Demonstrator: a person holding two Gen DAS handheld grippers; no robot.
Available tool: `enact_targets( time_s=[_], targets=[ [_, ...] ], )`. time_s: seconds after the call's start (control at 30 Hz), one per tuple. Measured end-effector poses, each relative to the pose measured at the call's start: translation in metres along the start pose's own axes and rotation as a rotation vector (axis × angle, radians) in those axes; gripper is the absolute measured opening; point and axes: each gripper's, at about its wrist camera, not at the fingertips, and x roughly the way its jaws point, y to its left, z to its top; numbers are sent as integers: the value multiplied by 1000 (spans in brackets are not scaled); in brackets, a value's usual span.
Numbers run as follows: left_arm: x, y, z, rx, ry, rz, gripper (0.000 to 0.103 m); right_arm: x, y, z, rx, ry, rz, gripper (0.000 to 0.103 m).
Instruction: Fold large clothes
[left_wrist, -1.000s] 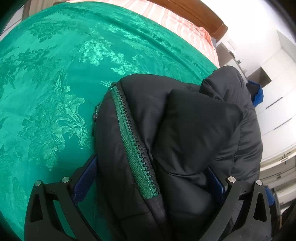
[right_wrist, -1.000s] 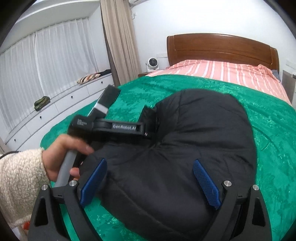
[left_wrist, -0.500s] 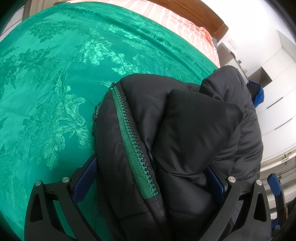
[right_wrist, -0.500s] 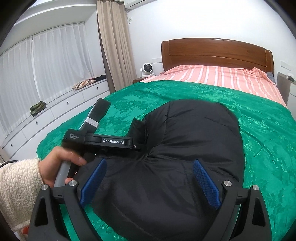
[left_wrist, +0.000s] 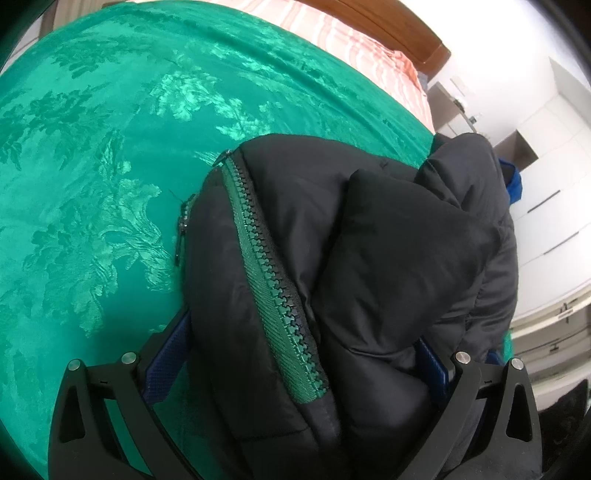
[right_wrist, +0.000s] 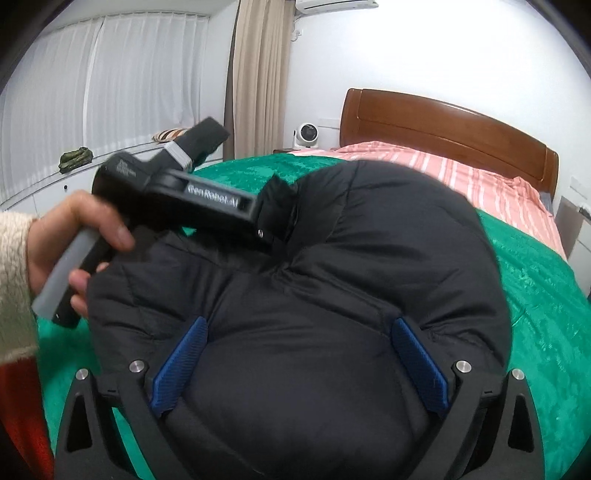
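A black puffer jacket (left_wrist: 388, 240) with a green zipper (left_wrist: 266, 266) lies bundled on the green bedspread (left_wrist: 92, 184). My left gripper (left_wrist: 303, 332) is clamped around a thick fold at the zipper edge, with blue pads pressing on both sides. From the right wrist view, the left gripper (right_wrist: 266, 221) is held by a hand (right_wrist: 74, 229) and bites the jacket's (right_wrist: 369, 258) far edge. My right gripper (right_wrist: 300, 322) sits low on the near side, its jaws opening wide. Padding bulges up between its pads.
The bedspread (right_wrist: 535, 295) covers the bed. A striped pink sheet (right_wrist: 480, 173) and a wooden headboard (right_wrist: 443, 125) are at the far end. A small fan (right_wrist: 306, 133) stands beside the curtain. White wardrobes (left_wrist: 554, 184) stand to the right.
My right gripper has dropped onto the jacket and rolled a little, and padding now fills the gap between its pads. The left gripper and its grip have not moved.
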Motion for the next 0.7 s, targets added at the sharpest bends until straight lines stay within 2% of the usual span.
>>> enact_targets(
  time_s=[0.17,0.27,0.33,0.43,0.53,0.63,0.7],
  targets=[
    [12,-1,-2,21,-7,6,103,10,-6,-11,7,11,2,100],
    [14,0,-3,10,-11,13,103,16,-7,-8,-4,57,2,101],
    [9,0,-2,-4,-10,7,103,13,-11,2,-8,118,20,101],
    [-17,-3,0,-15,-6,-16,101,2,-23,27,35,214,86,100],
    [-55,1,-1,-6,-59,-62,101,-23,-41,53,94,181,96,100],
    [-98,24,-7,-37,-138,-74,102,-31,-52,76,110,164,72,100],
    [-108,48,-15,-89,-128,-76,102,-24,-50,90,100,158,47,100]
  ],
)
